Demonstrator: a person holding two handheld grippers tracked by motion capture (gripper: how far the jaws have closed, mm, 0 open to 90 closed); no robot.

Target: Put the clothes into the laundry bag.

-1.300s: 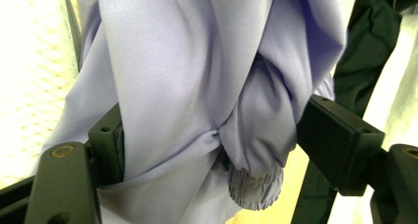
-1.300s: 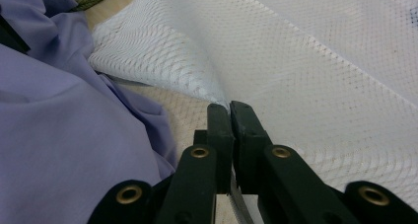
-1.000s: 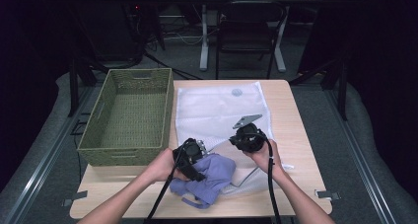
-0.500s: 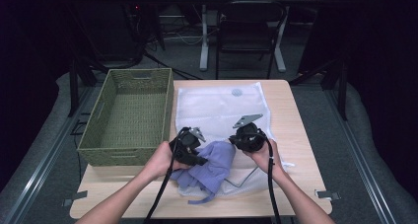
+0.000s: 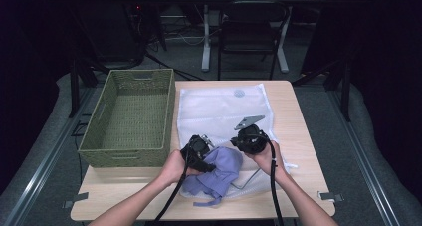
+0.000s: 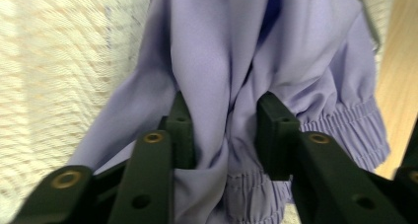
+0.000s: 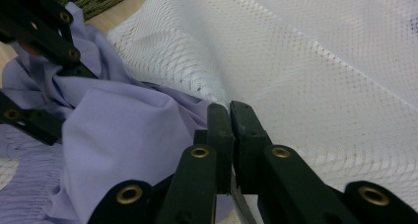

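Note:
A purple garment (image 5: pixel 219 173) lies bunched at the near end of a white mesh bag (image 5: pixel 224 106). My left gripper (image 5: pixel 210 160) is shut on the purple garment (image 6: pixel 236 46), with folds of cloth squeezed between its jaws (image 6: pixel 224 120). My right gripper (image 5: pixel 240 147) is just right of it, shut on the edge of the mesh bag (image 7: pixel 320 76) and holding that edge up (image 7: pixel 229 113). In the right gripper view the garment (image 7: pixel 113 135) spreads under the lifted mesh, and the left gripper (image 7: pixel 44 36) is at the upper left.
A green woven basket (image 5: pixel 124 154) stands on the left half of the wooden table (image 5: pixel 298 136), touching the bag's left side. A chair and table legs stand on the floor beyond the far edge. Cables trail from both grippers toward the near edge.
My left gripper has carried the purple garment to the right and slightly away from me, closer to the right gripper. The right gripper has stayed in place on the mesh.

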